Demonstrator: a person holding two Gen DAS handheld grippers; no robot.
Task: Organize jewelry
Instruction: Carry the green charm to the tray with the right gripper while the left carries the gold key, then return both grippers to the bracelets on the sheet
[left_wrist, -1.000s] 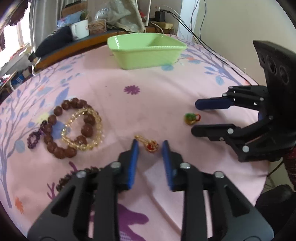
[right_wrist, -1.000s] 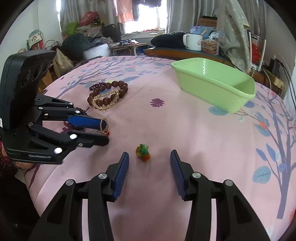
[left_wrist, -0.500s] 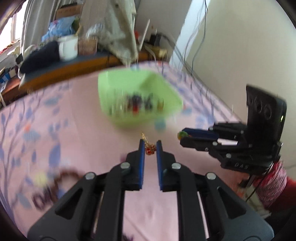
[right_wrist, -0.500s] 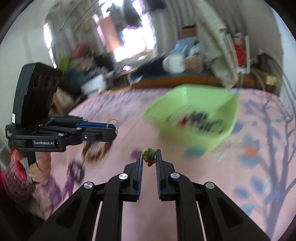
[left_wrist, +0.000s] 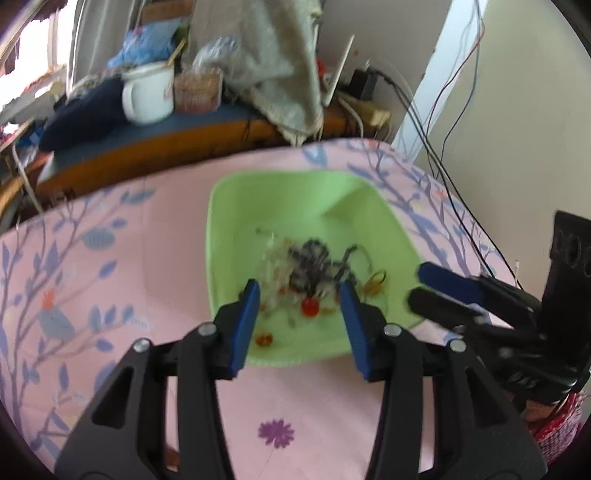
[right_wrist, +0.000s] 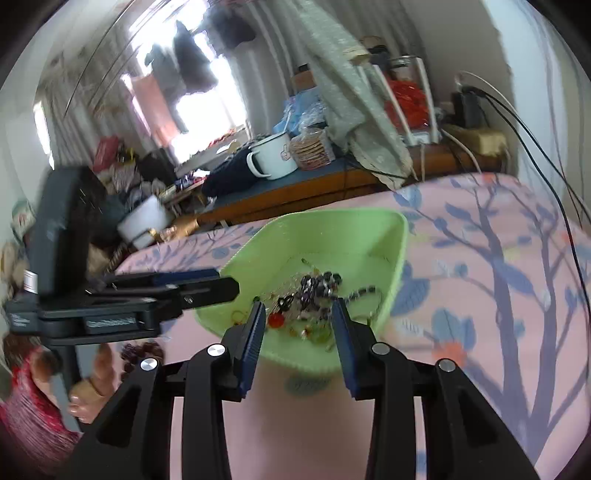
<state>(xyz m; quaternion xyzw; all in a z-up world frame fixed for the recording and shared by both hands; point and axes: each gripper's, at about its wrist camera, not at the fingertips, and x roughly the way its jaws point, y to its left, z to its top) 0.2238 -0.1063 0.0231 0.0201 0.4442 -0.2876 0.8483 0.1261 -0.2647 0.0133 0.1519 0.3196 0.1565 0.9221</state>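
Observation:
A light green bowl (left_wrist: 229, 229) (right_wrist: 391, 266) sits on the pink flowered tablecloth (left_wrist: 110, 280) and holds a tangle of jewelry (left_wrist: 314, 266) (right_wrist: 314, 291): dark beads, thin chains and small red pieces. My left gripper (left_wrist: 301, 314) (right_wrist: 229, 282) hangs over the bowl's near rim, its jaws opening with nothing between the pads. My right gripper (right_wrist: 299, 332) (left_wrist: 417, 288) comes in over the bowl from the right, jaws also opening and empty. Dark bead bracelets (right_wrist: 140, 349) lie on the cloth beneath the left gripper.
Behind the table, a wooden bench carries a white mug (left_wrist: 147, 96) (right_wrist: 273, 158), a dark bundle, a packet and a draped grey cloth (left_wrist: 273, 62). Cables (left_wrist: 436, 122) run down the wall at the right. A person's hand (right_wrist: 92, 387) holds the left gripper.
Both grippers lifted off the cloth and travelled to the green bowl. The gold pendant and the green charm, pinched half a second ago, are gone from between the pads, and both jaws now stand apart.

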